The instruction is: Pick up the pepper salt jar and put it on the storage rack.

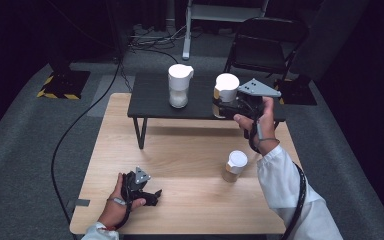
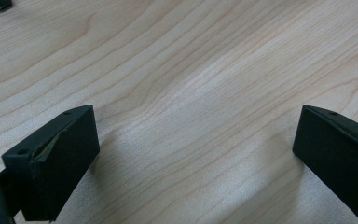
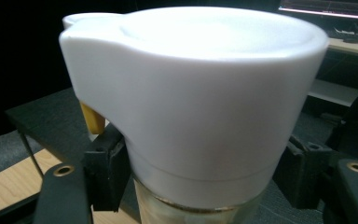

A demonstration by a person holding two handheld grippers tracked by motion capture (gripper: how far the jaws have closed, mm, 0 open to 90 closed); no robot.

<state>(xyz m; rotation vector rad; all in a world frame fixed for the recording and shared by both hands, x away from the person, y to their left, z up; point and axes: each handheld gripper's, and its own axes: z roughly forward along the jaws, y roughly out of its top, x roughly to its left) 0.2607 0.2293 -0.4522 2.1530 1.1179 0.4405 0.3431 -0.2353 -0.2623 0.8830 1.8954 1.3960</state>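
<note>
Right tool (image 1: pixel 225 106) is clamped on a white-lidded jar (image 1: pixel 226 92), jaws pressed to its sides just under the lid, holding it up over the near edge of the small black table (image 1: pixel 150 102). In right gripper view the jar (image 3: pixel 200 112) sits right btwn the jaws; white lid w/ a spout-like lip, glass below it w/ a pale yellowish fill, a yellow bit under the lip; jar's lower body cut off by frame bottom, so fill level can't be told. Ahead-left of that tool, well apart, a 2nd white-lidded jar (image 1: pixel 179 86) stands on the black table, w/ white stuff in its lower part. Below and toward the person from the right tool, a 3rd jar (image 1: pixel 235 166) stands on the wooden table (image 1: pixel 190 150), white lid, brownish contents, hard to make out. Left tool (image 1: pixel 152 196) rests low on the wooden table, jaws wide apart, nothing btwn them, bare wood (image 2: pixel 191 93) under them.
</note>
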